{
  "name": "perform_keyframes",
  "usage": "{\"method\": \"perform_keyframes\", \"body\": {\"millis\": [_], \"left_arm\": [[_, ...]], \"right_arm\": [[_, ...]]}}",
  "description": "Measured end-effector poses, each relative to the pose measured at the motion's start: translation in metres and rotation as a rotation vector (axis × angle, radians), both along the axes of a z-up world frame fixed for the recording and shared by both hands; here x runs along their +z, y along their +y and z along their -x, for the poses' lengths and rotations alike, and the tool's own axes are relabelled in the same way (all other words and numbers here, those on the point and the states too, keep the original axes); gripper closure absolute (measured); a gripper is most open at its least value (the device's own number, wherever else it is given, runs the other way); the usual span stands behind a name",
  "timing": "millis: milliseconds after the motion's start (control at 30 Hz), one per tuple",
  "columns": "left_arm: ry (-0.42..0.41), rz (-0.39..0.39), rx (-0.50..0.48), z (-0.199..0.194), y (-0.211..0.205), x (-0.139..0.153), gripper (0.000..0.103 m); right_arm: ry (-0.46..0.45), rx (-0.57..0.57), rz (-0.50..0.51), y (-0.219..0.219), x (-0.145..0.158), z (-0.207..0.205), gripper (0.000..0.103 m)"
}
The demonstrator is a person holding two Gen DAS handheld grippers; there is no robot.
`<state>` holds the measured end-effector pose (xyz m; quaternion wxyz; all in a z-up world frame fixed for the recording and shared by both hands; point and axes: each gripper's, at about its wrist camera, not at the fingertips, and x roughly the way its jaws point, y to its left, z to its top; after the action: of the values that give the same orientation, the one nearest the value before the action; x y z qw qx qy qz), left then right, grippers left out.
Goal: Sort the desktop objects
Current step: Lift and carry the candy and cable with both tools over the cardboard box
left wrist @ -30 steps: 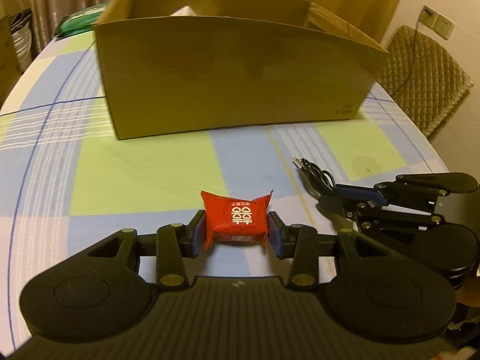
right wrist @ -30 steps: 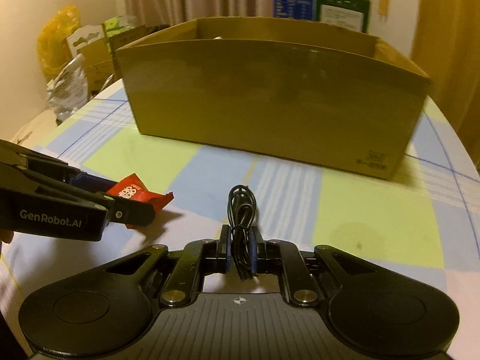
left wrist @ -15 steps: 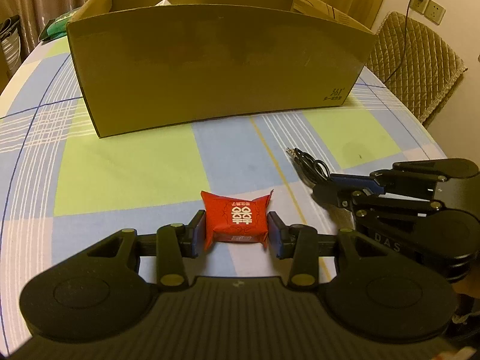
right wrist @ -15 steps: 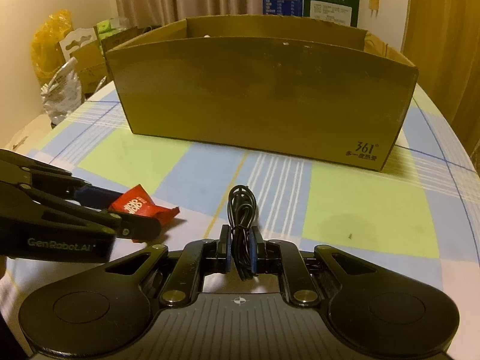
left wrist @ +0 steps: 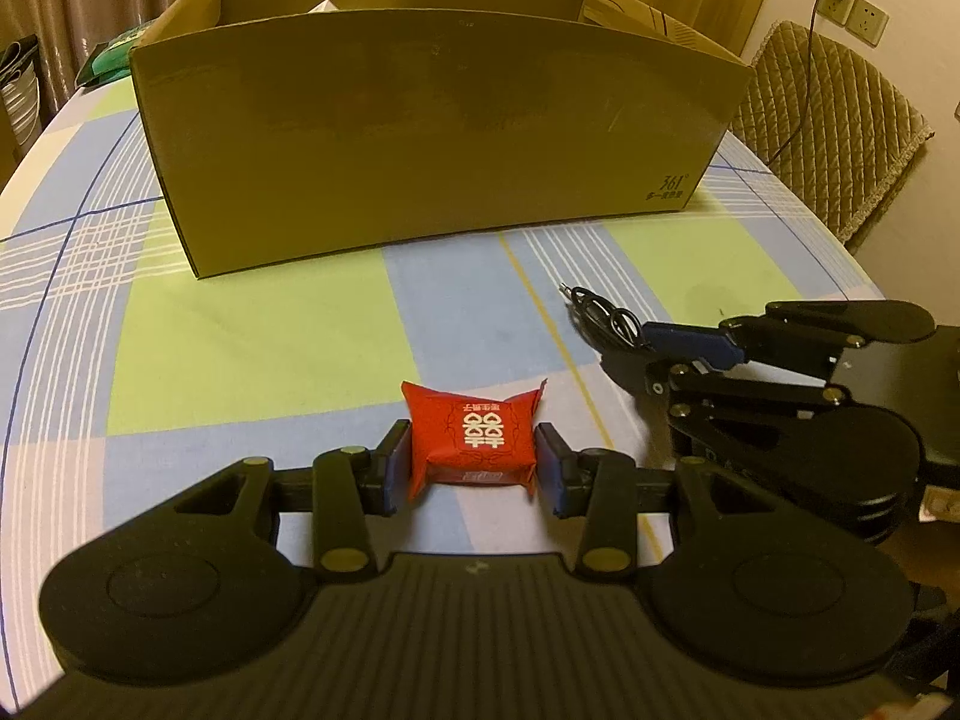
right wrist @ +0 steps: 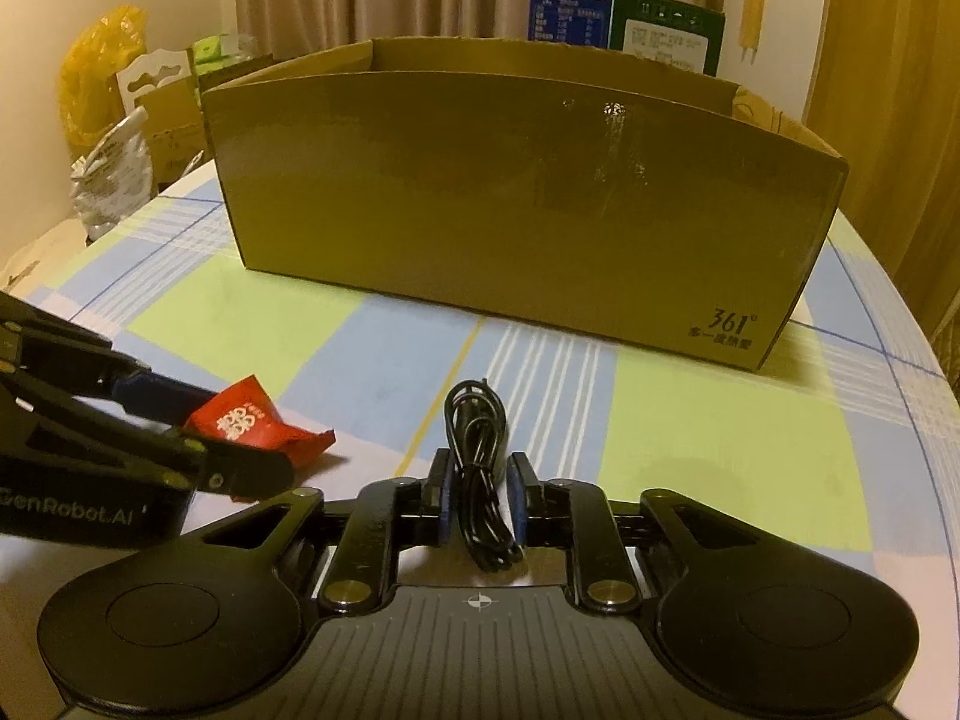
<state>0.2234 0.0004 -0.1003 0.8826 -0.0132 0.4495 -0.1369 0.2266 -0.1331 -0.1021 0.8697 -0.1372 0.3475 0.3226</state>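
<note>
My left gripper (left wrist: pixel 473 461) is shut on a red wrapped packet (left wrist: pixel 474 439) with white characters, held just above the checked tablecloth. My right gripper (right wrist: pixel 480 495) is shut on a coiled black cable (right wrist: pixel 478 450), though its pads look slightly wider apart than before. The right gripper also shows in the left wrist view (left wrist: pixel 636 343) with the cable (left wrist: pixel 600 315) at its tip. The left gripper and packet (right wrist: pixel 252 423) show at the left of the right wrist view. A large open cardboard box (left wrist: pixel 432 120) stands ahead of both grippers.
The box (right wrist: pixel 528 204) fills the middle of the round table (left wrist: pixel 252 336). A quilted chair (left wrist: pixel 828 120) stands off the right edge. Bags and a small carton (right wrist: pixel 114 138) lie beyond the table's left side. Something white lies inside the box (left wrist: pixel 324 5).
Both grippers have drawn back and lower, so the box front looks farther and more upright. The packet and cable stay in the jaws. The right pads have spread slightly.
</note>
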Motion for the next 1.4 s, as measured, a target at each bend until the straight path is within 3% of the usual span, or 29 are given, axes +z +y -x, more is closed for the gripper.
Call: {"method": "perform_keyframes", "body": {"millis": [633, 1233, 1400], "left_arm": [[-0.015, -0.005, 0.011, 0.001, -0.001, 0.004, 0.067], [-0.057, 0.025, 0.001, 0.005, -0.007, 0.025, 0.067], [-0.028, 0.027, 0.029, 0.007, -0.001, 0.020, 0.067]], "right_arm": [[-0.006, 0.015, -0.020, 0.005, 0.009, -0.001, 0.090], [-0.008, -0.020, -0.042, -0.009, 0.020, 0.000, 0.090], [0.000, -0.069, -0.059, -0.018, 0.030, 0.002, 0.090]]}}
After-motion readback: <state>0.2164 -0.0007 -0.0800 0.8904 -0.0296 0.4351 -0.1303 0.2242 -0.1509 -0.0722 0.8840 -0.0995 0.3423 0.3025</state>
